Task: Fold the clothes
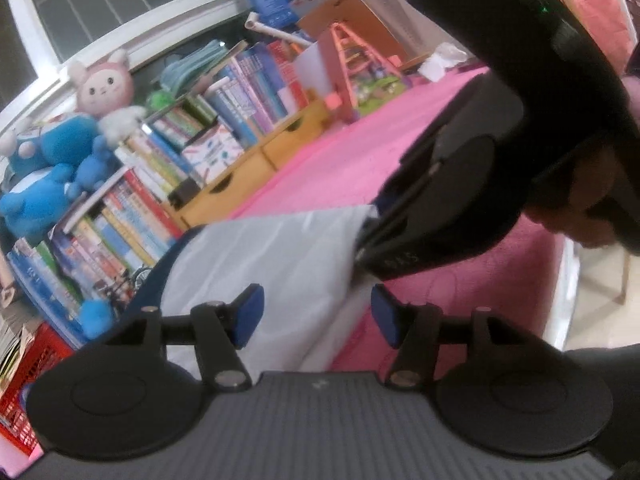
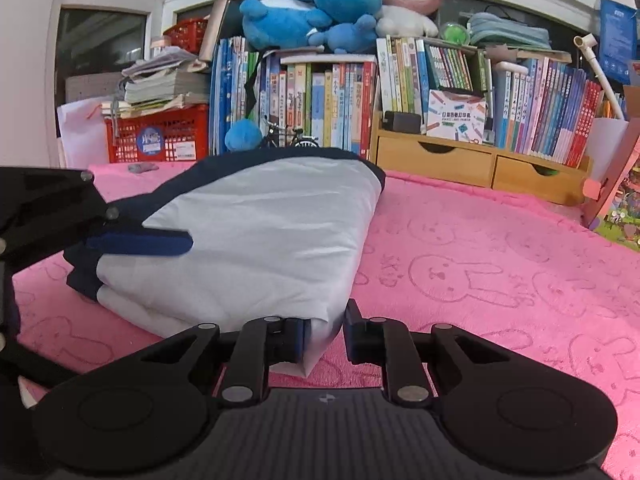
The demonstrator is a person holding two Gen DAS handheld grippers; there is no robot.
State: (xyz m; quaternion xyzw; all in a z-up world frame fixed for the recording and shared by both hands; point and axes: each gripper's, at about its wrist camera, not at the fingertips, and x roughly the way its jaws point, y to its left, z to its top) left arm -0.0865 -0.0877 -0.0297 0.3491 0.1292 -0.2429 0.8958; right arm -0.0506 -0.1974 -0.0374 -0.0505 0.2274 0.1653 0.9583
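A folded white garment with navy trim (image 2: pixel 256 232) lies on the pink bunny-print blanket (image 2: pixel 480 272). In the right wrist view my right gripper (image 2: pixel 326 336) is shut on the garment's near corner, with the cloth pinched between its narrow pads. The left wrist view shows that same right gripper (image 1: pixel 362 254) clamped on the garment's (image 1: pixel 260 264) edge. My left gripper (image 1: pixel 318 314) stands open, its fingers straddling the garment's side edge without pressing. From the right wrist view one blue pad (image 2: pixel 140 242) of the left gripper rests over the garment's left end; the other finger is hidden.
A wooden drawer unit (image 2: pixel 480 160) and rows of books (image 2: pixel 320 104) line the blanket's far edge, with plush toys (image 2: pixel 328 4) on top. A red crate (image 2: pixel 160 136) stands far left and a toy box (image 2: pixel 620 208) at the right.
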